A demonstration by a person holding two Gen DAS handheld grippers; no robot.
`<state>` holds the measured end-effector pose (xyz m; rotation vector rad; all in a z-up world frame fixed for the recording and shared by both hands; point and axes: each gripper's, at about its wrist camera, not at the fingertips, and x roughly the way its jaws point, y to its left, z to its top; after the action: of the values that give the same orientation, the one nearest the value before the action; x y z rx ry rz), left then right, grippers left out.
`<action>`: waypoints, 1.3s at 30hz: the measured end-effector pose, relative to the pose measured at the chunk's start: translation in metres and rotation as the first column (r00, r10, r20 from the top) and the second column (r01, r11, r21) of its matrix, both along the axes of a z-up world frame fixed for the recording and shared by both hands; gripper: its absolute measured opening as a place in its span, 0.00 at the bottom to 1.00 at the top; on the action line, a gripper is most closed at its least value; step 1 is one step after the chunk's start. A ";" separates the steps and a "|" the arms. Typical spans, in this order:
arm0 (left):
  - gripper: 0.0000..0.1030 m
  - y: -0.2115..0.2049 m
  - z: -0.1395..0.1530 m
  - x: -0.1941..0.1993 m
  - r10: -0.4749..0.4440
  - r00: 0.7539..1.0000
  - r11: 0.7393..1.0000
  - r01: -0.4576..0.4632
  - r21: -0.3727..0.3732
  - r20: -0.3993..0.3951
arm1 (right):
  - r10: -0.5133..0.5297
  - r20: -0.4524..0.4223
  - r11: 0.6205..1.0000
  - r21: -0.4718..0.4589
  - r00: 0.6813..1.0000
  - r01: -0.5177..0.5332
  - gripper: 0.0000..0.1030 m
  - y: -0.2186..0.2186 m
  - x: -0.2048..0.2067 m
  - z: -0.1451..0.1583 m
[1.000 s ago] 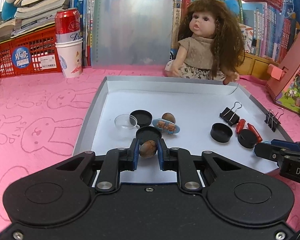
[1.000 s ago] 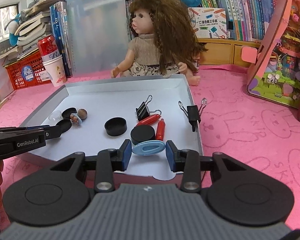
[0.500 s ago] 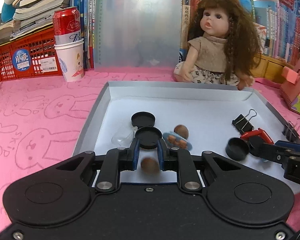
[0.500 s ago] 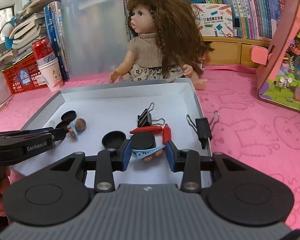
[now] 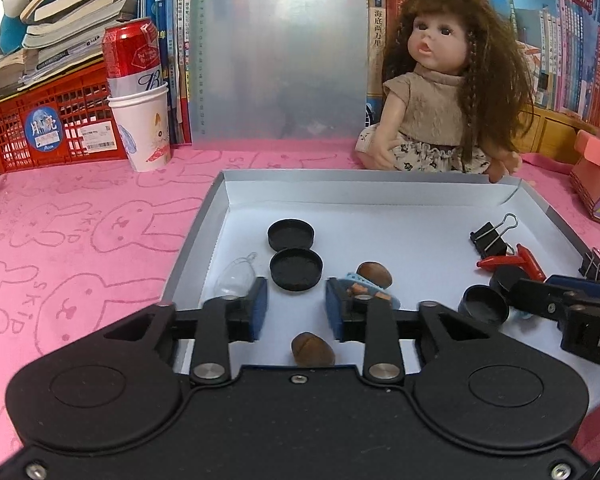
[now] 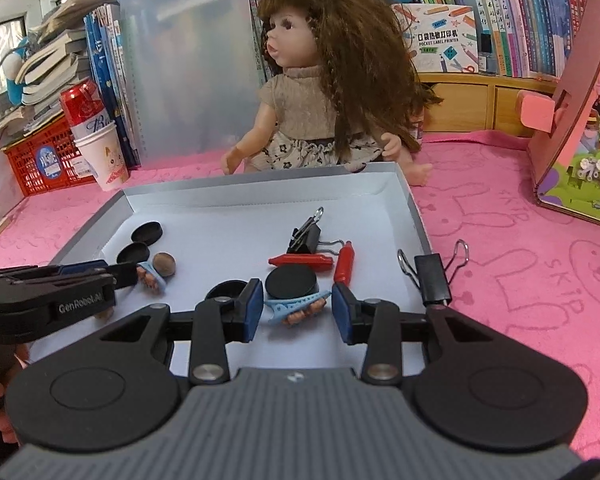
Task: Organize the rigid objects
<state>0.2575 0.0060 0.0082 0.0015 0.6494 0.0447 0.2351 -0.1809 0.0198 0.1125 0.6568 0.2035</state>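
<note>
My left gripper (image 5: pixel 296 306) hangs over the near left part of the tray (image 5: pixel 380 186), and its jaws are opening; nothing sits between the pads. A brown nut (image 5: pixel 313 349) lies on the white tray floor just below and behind the pads, free of both. Ahead of the left pad I see a clear plastic dome (image 5: pixel 236 280) against the tray's left wall, and two black caps (image 5: pixel 296 269) one behind the other. By the right pad lies a second brown nut (image 5: pixel 374 274) touching a blue hair clip (image 5: pixel 370 290).

My right gripper (image 6: pixel 294 310) is over the near right part of the tray, jaws opening too. A blue clip (image 6: pixel 294 304) lies tilted between its pads; the left pad seems to be at the clip's end, and I see a gap at the right pad, so I read it as not pinched. Just beyond it sits a black cap (image 6: pixel 291 283), with another black cap (image 6: pixel 226 290) to its left, partly hidden by the pad. Two red clips (image 6: pixel 302 261) lie behind that cap, one flat and one angled away, and a black binder clip (image 6: pixel 305 238) stands beyond them. A second binder clip (image 6: pixel 432 278) rests at the tray's right wall.

The tray sits on the bench, which is covered by a pink cloth (image 6: pixel 520 248). A doll (image 6: pixel 320 100) sits at the tray's far edge. A red can (image 5: pixel 132 56) stands in a paper cup (image 5: pixel 144 128) at the far left, beside a red basket (image 5: pixel 40 124).
</note>
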 end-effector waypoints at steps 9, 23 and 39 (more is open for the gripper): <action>0.47 -0.005 0.010 -0.014 -0.021 0.999 1.000 0.021 0.016 0.027 | -0.006 0.023 1.000 -0.006 1.000 0.006 0.60 -0.002 -0.008 0.009; 0.71 0.009 0.030 -0.072 -0.035 0.996 0.999 0.037 -0.024 0.079 | -0.056 0.068 0.998 -0.010 0.996 0.057 0.84 -0.012 -0.050 0.025; 0.73 0.006 0.020 -0.137 -0.067 0.992 0.998 0.066 0.008 0.108 | -0.047 0.069 0.998 -0.049 0.997 0.051 0.88 -0.008 -0.102 0.018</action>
<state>0.1207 0.0116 0.0280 0.0247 0.5404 -0.0182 0.1330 -0.1887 0.0374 0.0730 0.5906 0.1430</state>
